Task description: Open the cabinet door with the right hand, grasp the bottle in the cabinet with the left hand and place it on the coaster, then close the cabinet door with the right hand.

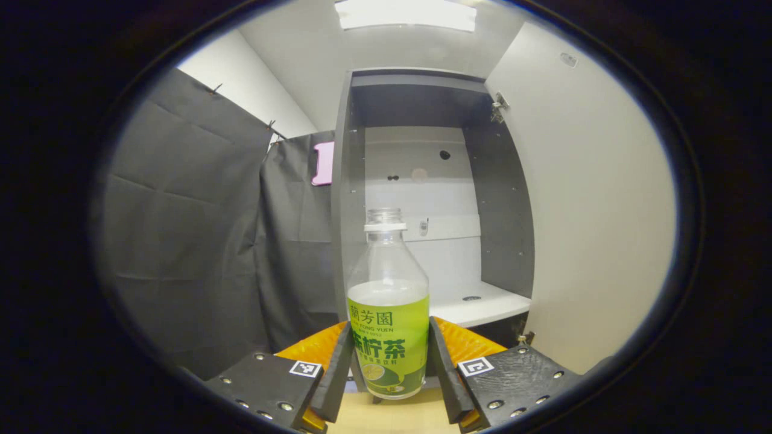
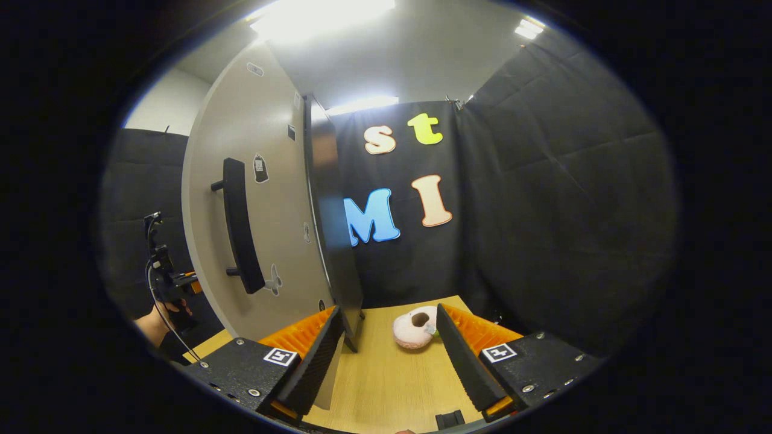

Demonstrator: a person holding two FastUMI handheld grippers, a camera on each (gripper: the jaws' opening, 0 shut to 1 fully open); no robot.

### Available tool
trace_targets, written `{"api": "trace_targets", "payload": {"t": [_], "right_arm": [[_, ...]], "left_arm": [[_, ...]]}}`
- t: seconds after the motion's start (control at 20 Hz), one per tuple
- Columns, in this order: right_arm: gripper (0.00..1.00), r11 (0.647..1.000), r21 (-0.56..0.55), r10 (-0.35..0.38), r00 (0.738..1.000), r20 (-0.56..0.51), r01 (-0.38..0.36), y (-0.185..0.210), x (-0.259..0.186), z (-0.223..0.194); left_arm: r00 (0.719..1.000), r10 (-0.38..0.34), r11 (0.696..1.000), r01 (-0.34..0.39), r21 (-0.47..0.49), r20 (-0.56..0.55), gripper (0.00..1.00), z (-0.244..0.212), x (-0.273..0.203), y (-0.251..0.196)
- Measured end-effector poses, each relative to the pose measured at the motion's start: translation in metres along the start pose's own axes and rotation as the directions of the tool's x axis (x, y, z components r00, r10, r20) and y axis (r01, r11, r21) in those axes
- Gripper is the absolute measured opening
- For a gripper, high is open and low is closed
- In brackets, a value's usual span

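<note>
A clear bottle (image 1: 389, 313) with a green label and no cap stands upright between the fingers of my left gripper (image 1: 390, 325), which is shut on it. The bottle is outside the dark cabinet (image 1: 416, 102), in front of its open front, just above the wooden tabletop (image 1: 392, 416). The cabinet's white shelf (image 1: 476, 304) is bare. The pale cabinet door (image 1: 597, 211) swings wide open to the right. In the right gripper view, my right gripper (image 2: 389, 312) is open with nothing in it, just right of the door (image 2: 265, 150) and its black bar handle (image 2: 241, 229).
A pink-and-white plush ring (image 2: 415, 327) lies on the wooden table (image 2: 386, 374) ahead of the right gripper. A hand holding the other gripper (image 2: 163, 289) shows at far left beyond the door. Black cloth walls enclose the booth.
</note>
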State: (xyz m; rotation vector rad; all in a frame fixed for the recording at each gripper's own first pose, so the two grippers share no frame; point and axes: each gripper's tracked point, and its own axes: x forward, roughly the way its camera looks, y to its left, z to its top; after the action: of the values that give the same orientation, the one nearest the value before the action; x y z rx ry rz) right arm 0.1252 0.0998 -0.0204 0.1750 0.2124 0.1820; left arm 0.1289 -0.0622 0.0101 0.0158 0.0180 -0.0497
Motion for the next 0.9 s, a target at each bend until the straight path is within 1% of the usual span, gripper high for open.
{"api": "trace_targets", "payload": {"t": [0.05,0.15,0.35,0.4,0.45,0.5,0.75,0.9], "right_arm": [[0.95,1.0,-0.009,0.003,1.0,0.003,-0.003,0.001,0.0,0.0],[0.95,1.0,-0.023,-0.003,1.0,0.016,0.004,-0.002,0.0,0.004],[0.95,1.0,-0.006,-0.01,1.0,0.029,0.01,-0.004,0.005,0.007],[0.95,1.0,0.001,-0.017,0.999,0.028,0.017,-0.006,0.006,0.006],[0.95,1.0,0.012,-0.023,0.999,0.026,0.023,-0.007,0.007,0.005],[0.95,0.999,0.021,-0.026,0.999,0.023,0.025,-0.009,0.007,0.004],[0.95,1.0,0.001,-0.028,1.0,0.004,0.028,-0.008,0.013,0.0],[0.95,0.999,-0.016,-0.034,0.999,0.003,0.034,-0.007,0.017,0.002]], "left_arm": [[1.0,-0.002,1.0,0.002,0.006,0.001,0.67,-0.004,-0.009,-0.001],[1.0,-0.004,1.0,0.004,0.021,-0.005,0.66,-0.016,-0.024,-0.001],[1.0,0.004,1.0,-0.004,0.006,-0.02,0.67,-0.04,-0.054,0.002],[1.0,0.01,1.0,-0.01,0.002,-0.023,0.71,-0.046,-0.061,0.005],[0.999,0.018,1.0,-0.018,-0.002,-0.029,0.71,-0.054,-0.068,0.008],[0.999,0.025,1.0,-0.026,-0.007,-0.035,0.66,-0.062,-0.075,0.012],[0.996,0.063,0.998,-0.064,-0.019,-0.067,0.66,-0.097,-0.102,0.022],[0.994,0.076,0.997,-0.076,0.005,-0.072,0.67,-0.117,-0.119,0.025]]}}
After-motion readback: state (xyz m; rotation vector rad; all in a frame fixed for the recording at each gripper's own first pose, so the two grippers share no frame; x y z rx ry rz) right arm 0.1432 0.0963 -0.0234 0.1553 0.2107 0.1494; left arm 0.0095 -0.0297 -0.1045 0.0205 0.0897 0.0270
